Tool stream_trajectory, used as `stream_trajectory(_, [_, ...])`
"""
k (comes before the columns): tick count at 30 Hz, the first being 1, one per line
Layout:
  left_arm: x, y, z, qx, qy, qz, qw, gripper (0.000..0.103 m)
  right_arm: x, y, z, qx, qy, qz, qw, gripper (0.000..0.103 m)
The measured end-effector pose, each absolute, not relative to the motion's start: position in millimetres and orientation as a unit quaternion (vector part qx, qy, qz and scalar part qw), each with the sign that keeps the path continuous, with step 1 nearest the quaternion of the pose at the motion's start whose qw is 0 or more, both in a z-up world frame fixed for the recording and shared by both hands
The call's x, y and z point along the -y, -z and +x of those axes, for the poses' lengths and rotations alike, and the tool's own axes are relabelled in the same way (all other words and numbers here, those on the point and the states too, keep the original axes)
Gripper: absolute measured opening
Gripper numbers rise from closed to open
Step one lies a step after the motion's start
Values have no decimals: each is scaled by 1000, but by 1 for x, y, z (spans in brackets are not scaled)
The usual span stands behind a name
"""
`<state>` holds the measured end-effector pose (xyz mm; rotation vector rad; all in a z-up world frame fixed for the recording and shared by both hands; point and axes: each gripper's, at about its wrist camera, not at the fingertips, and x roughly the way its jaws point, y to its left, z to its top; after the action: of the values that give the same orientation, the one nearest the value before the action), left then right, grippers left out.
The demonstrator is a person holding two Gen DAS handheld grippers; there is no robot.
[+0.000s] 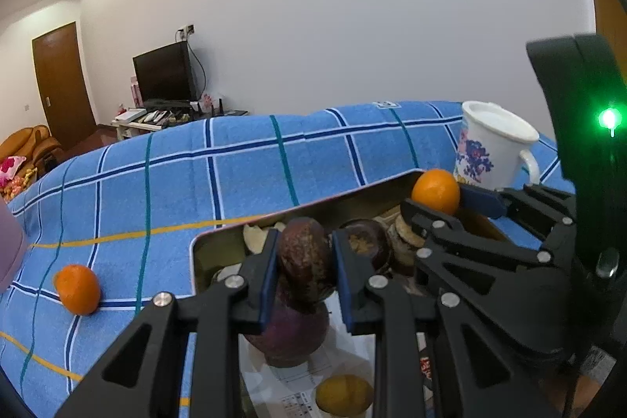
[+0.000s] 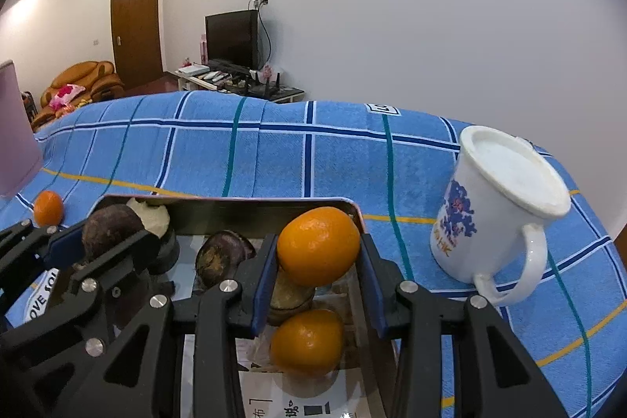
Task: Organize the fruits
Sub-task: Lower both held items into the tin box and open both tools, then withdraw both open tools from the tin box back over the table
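a dark purple fruit (image 1: 305, 257) is clamped between the blue pads of the left gripper (image 1: 305, 261), held above the metal tray (image 1: 219, 241). an orange (image 2: 318, 245) is gripped by the right gripper (image 2: 319, 261), also over the tray, where a second orange (image 2: 305, 341) and more dark fruits (image 2: 221, 253) are seen lying on printed paper. a third orange (image 1: 77, 288) is left on the blue checked cloth (image 1: 235, 167), apart from the tray. a white mug (image 2: 497, 218) is stood upside down beside the tray.
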<state>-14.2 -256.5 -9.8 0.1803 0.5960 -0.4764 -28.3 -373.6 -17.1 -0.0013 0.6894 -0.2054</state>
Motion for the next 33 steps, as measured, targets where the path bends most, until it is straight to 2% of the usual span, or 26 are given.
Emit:
stream_trajectory(5, [258,9,-19,-281,226,99,927,29,375,17,-30,-336,89,8,938,42])
stream_trajectory(7, [256,8,-21,-276,223,97,930,33,377,17,-31,-336,80,18,938,42])
stream_trajectory(10, [251,7,-20,-276,212,90,933,48,382,17,-33,-337,71,38,938,43])
stream_trajectory(12, [246,6,-20,-273,201,83,937,61,383,17,-34,-336,66,46,938,43])
stream_trajectory(15, [241,4,-22,-261,191,80,943,69,384,16,-36,-331,60,52,940,44])
stream_trajectory(17, [239,2,-25,-251,188,85,946,72,383,15,-36,-330,56,53,941,47])
stream_trajectory(19, [237,-1,-27,-238,175,90,951,80,383,15,-36,-331,51,59,940,54])
stream_trajectory(21, [230,-3,-27,-229,153,84,958,100,386,14,-37,-329,46,69,941,61])
stream_trajectory(22, [226,-5,-26,-224,143,77,961,103,388,13,-38,-325,45,76,941,66])
stream_trajectory(25, [218,-9,-27,-214,140,64,965,103,391,7,-43,-307,22,102,946,72])
stream_trajectory(33, [216,-7,-27,-209,121,82,967,103,403,-9,-69,-222,23,143,964,73])
